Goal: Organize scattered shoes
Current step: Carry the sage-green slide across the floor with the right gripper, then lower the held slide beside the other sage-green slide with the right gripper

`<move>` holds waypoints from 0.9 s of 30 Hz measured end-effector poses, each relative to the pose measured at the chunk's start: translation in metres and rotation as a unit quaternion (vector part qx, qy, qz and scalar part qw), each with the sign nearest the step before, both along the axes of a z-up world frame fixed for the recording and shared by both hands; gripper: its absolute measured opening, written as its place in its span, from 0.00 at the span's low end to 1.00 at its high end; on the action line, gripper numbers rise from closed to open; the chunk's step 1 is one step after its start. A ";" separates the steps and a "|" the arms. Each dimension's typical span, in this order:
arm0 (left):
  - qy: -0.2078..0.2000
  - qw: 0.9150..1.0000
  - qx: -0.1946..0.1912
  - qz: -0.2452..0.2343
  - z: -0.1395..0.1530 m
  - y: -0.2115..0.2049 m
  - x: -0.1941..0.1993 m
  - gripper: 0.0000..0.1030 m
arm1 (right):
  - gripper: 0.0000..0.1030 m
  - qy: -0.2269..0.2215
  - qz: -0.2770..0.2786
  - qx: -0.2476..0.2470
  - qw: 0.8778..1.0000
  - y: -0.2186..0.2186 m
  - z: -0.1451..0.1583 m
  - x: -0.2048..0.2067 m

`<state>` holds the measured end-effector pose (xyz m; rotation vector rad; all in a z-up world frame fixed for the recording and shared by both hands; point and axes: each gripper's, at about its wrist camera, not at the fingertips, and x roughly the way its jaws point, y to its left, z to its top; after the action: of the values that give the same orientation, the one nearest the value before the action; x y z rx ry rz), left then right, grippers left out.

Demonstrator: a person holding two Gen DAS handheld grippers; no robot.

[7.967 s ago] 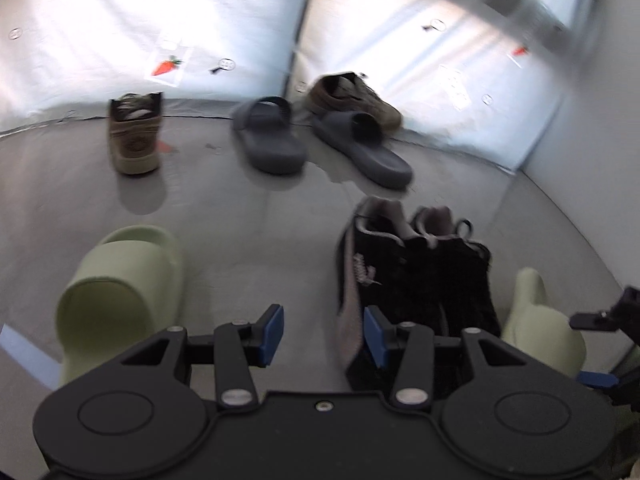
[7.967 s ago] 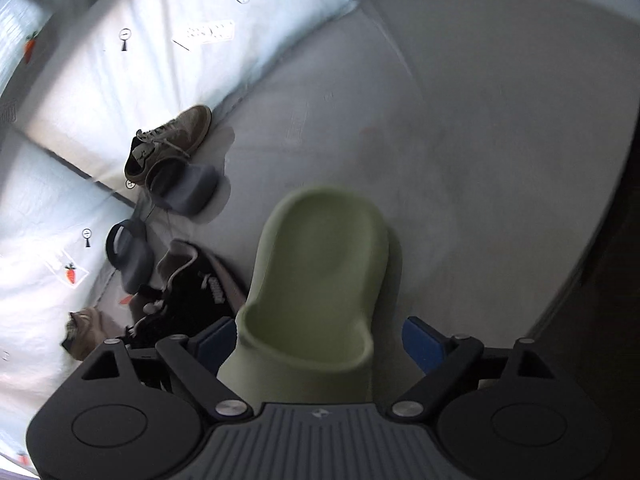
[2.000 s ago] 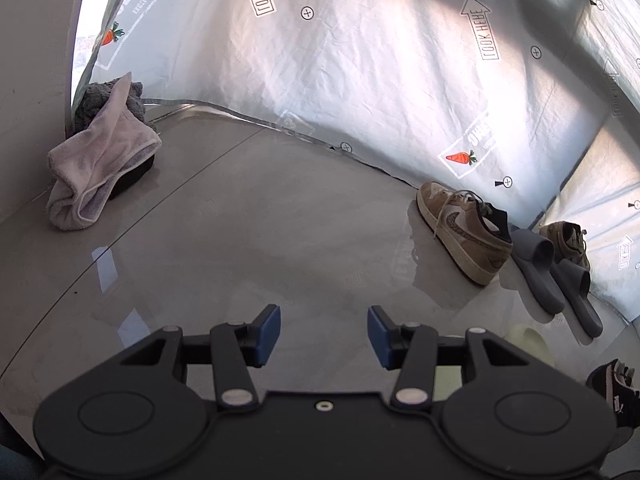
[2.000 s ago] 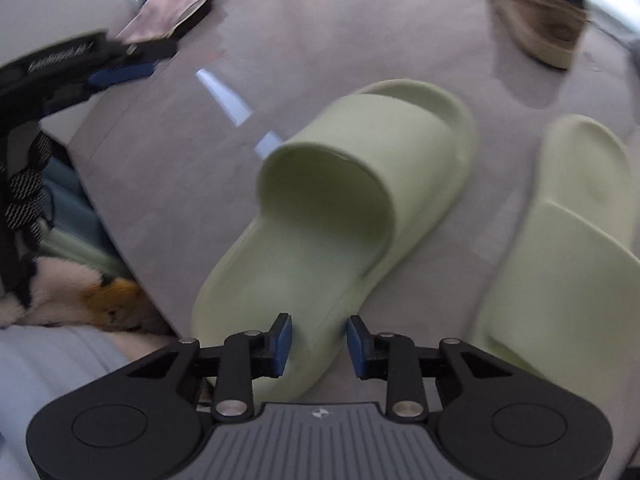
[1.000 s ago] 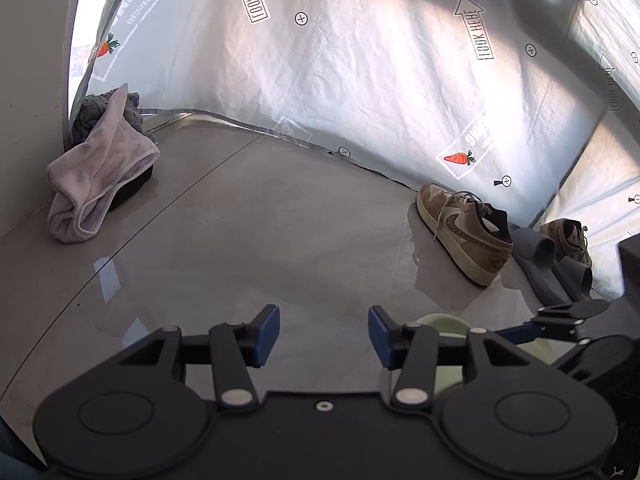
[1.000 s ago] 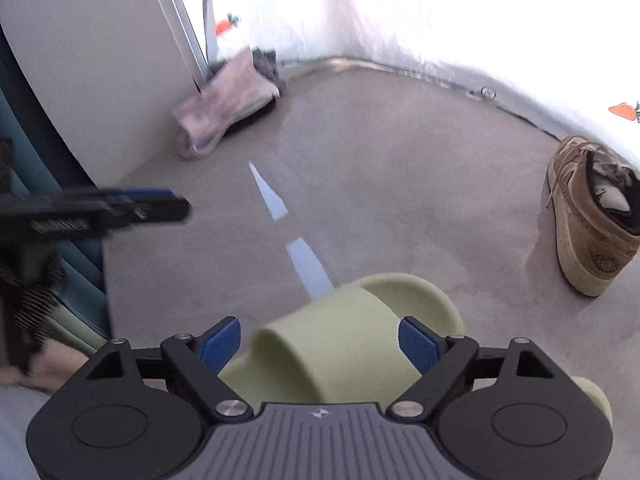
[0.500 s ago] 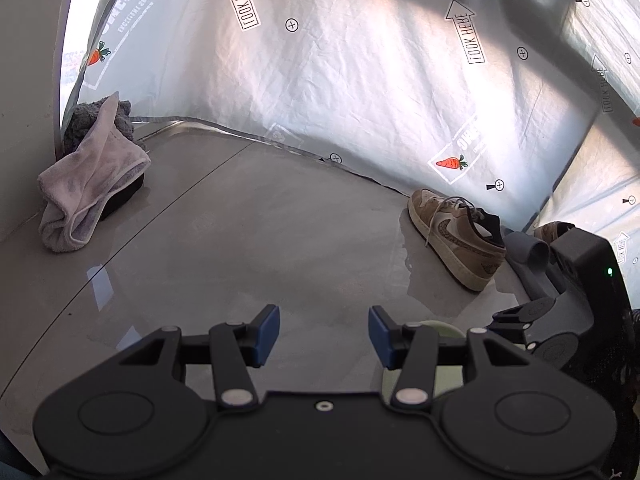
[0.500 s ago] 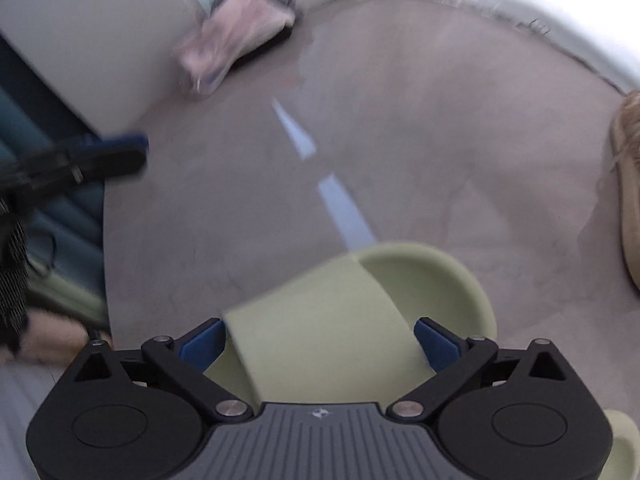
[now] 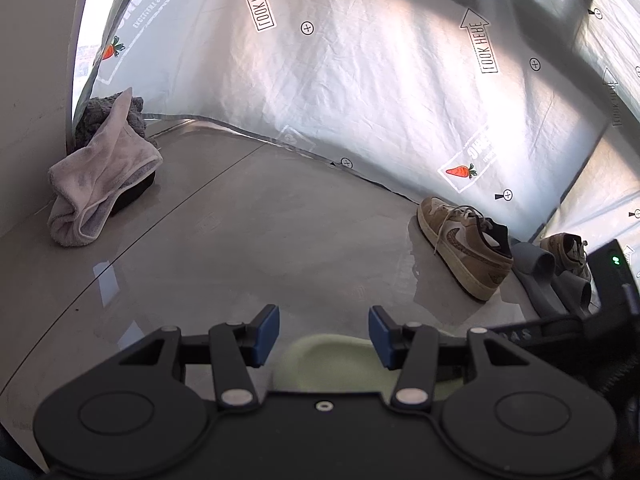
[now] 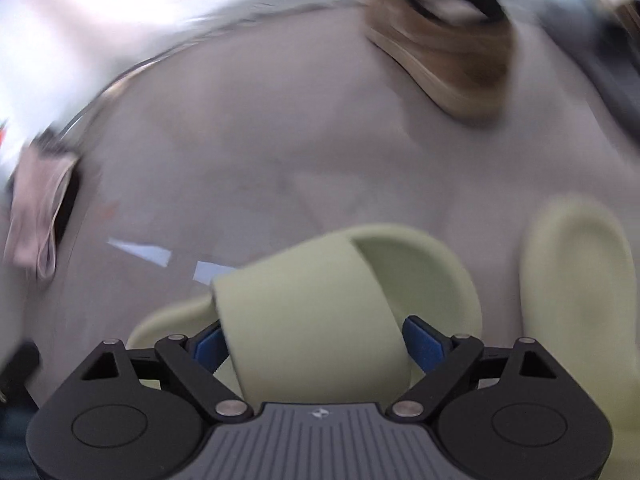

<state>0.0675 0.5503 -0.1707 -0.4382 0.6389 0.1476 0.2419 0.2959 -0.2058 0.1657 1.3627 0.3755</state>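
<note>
The right gripper (image 10: 312, 344) straddles the strap of a green slide (image 10: 320, 312) at lower centre of the right wrist view; its fingers (image 10: 424, 344) sit wide apart on either side of the strap, and pad contact cannot be confirmed. The matching second green slide (image 10: 580, 292) lies just beside it at lower right, on the floor (image 9: 260, 240). The left gripper (image 9: 322, 330) hovers with fingers spread and empty.

Handling judgement: the slide appears to be light, soft moulded foam. It will flex under pressure. Grip across the strap or the sidewall. The tan sneaker (image 9: 464, 248) at right looks stiffer; take it by the collar.
</note>
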 end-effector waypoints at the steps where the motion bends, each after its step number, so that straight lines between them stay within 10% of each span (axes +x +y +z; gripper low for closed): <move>1: 0.000 1.000 0.000 0.000 0.000 0.000 0.000 0.49 | 0.89 0.021 -0.005 0.009 1.000 -0.001 0.001 -0.005; 7: -0.001 1.000 -0.004 0.004 -0.001 0.004 0.001 0.49 | 0.90 0.090 0.065 0.037 0.993 -0.014 0.003 -0.048; 12: 0.001 1.000 -0.007 -0.003 -0.003 0.003 0.003 0.49 | 0.91 -0.041 0.181 0.008 0.983 -0.023 0.031 -0.064; 18: 0.009 1.000 -0.008 0.015 -0.005 0.005 0.004 0.50 | 0.99 -0.266 0.363 -0.014 0.893 -0.010 0.019 -0.074; 21: 0.009 1.000 -0.004 0.019 -0.004 0.004 0.001 0.50 | 1.00 -0.254 0.408 -0.007 0.877 0.004 0.001 -0.066; 27: 0.007 0.999 -0.007 0.041 -0.003 0.012 -0.007 0.51 | 0.99 -0.216 0.267 -0.064 0.937 0.031 -0.003 -0.064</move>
<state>0.0600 0.5625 -0.1741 -0.4779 0.6364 0.2244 0.1776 0.3265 -0.2084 -0.3884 0.9712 0.7283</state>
